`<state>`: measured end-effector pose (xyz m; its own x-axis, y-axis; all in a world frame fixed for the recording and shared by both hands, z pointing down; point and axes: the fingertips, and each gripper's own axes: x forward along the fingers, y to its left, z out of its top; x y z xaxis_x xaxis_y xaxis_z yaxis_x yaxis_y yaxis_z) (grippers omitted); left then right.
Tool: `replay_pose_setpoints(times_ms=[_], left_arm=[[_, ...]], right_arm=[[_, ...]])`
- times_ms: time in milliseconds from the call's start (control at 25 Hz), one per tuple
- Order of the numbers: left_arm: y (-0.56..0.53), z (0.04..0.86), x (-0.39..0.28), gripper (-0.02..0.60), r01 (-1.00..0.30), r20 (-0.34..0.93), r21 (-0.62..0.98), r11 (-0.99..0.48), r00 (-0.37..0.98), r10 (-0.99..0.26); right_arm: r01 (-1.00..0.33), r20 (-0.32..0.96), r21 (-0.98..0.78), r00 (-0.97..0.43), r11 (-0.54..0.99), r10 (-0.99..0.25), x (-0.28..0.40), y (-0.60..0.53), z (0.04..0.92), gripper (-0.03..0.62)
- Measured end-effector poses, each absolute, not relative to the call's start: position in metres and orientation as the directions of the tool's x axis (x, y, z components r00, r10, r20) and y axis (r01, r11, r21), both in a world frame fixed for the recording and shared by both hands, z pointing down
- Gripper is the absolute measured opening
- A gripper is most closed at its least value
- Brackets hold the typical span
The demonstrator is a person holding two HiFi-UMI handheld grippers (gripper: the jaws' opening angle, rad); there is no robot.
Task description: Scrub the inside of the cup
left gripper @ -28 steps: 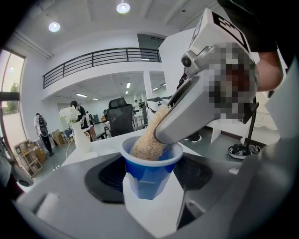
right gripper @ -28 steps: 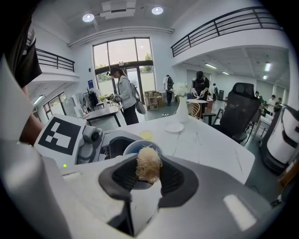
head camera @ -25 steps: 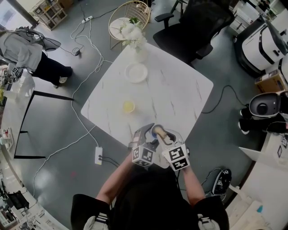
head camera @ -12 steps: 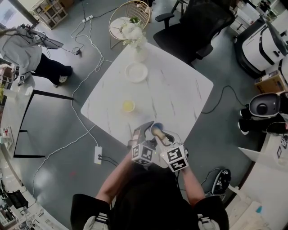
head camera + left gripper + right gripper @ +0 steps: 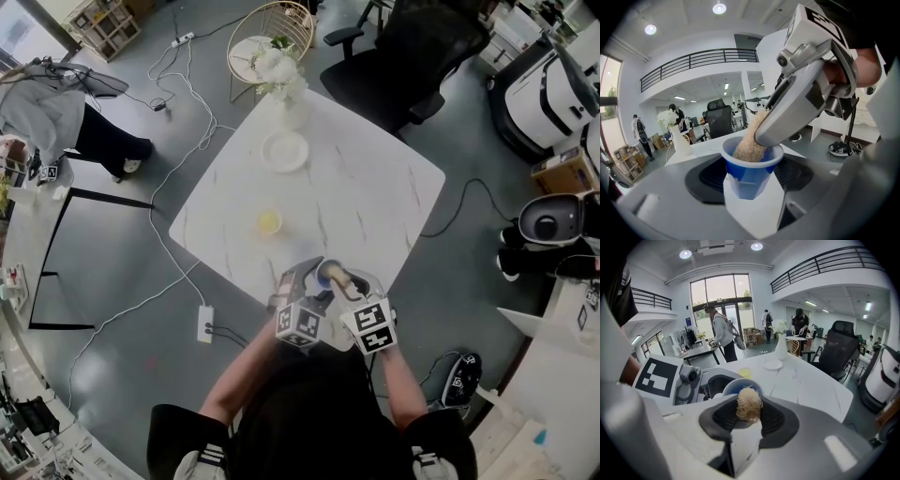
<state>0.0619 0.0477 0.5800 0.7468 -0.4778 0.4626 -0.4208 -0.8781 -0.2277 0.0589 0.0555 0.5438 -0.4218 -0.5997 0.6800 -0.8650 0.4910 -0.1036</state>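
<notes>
Pinching the blue cup at the lower centre of its own view, the left gripper is holding it over the table's lower edge. Only that view is showing the tan scrubber dipping into the cup's mouth, while the head view is showing just the rim. The right gripper is clamping the scrubber, its body covering the cup's right side. A small yellow item, white plate and flower vase are standing farther up, well apart.

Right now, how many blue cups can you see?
1: the round blue cup, clamped in the left gripper; the tan fibrous scrubber in the right gripper reaches inside it. No other shows.
</notes>
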Motion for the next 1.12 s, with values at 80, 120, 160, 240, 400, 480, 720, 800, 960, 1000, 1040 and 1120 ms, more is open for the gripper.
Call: replay_pose_setpoints(times_ms=[80,120,160,240,400,480,720,800,960,1000,1040,1120], left_arm=[[0.050,0.584,0.063,0.316,-0.417,0.463,-0.229,-0.879,0.748,-0.476],[0.050,0.584,0.063,0.316,-0.419,0.460,-0.224,-0.880,0.750,-0.475],[0.050,0.583,0.064,0.316,-0.421,0.457,-0.220,-0.880,0.752,-0.474],[0.049,0.581,0.064,0.316,-0.418,0.459,-0.221,-0.881,0.752,-0.472],[0.046,0.583,0.062,0.316,-0.420,0.464,-0.223,-0.880,0.748,-0.474],[0.044,0.582,0.060,0.316,-0.427,0.460,-0.221,-0.877,0.747,-0.480],[0.039,0.579,0.056,0.317,-0.436,0.461,-0.230,-0.870,0.739,-0.492],[0.039,0.580,0.055,0.317,-0.436,0.460,-0.232,-0.870,0.738,-0.493],[0.040,0.579,0.054,0.316,-0.433,0.459,-0.231,-0.871,0.741,-0.490],[0.041,0.579,0.054,0.316,-0.430,0.459,-0.234,-0.872,0.742,-0.489],[0.041,0.579,0.055,0.316,-0.428,0.458,-0.237,-0.872,0.743,-0.489],[0.042,0.576,0.057,0.316,-0.425,0.458,-0.236,-0.874,0.745,-0.486]], right_arm=[[-0.863,0.682,-0.103,-0.423,0.495,-0.596,0.057,0.055,0.544,0.110],[-0.861,0.682,-0.101,-0.424,0.498,-0.595,0.055,0.055,0.544,0.110],[-0.860,0.682,-0.099,-0.425,0.501,-0.595,0.054,0.055,0.544,0.110],[-0.857,0.682,-0.097,-0.427,0.505,-0.593,0.052,0.055,0.543,0.110],[-0.847,0.683,-0.095,-0.438,0.522,-0.585,0.045,0.055,0.541,0.110],[-0.839,0.686,-0.092,-0.444,0.536,-0.576,0.041,0.057,0.542,0.110],[-0.834,0.695,-0.100,-0.449,0.543,-0.562,0.039,0.063,0.544,0.110],[-0.836,0.699,-0.095,-0.443,0.541,-0.562,0.041,0.062,0.545,0.110],[-0.849,0.703,-0.090,-0.425,0.521,-0.570,0.049,0.059,0.547,0.110],[-0.852,0.703,-0.092,-0.422,0.516,-0.572,0.051,0.058,0.547,0.110],[-0.854,0.703,-0.093,-0.420,0.512,-0.573,0.052,0.058,0.547,0.110],[-0.857,0.704,-0.087,-0.414,0.508,-0.578,0.054,0.056,0.546,0.110]])
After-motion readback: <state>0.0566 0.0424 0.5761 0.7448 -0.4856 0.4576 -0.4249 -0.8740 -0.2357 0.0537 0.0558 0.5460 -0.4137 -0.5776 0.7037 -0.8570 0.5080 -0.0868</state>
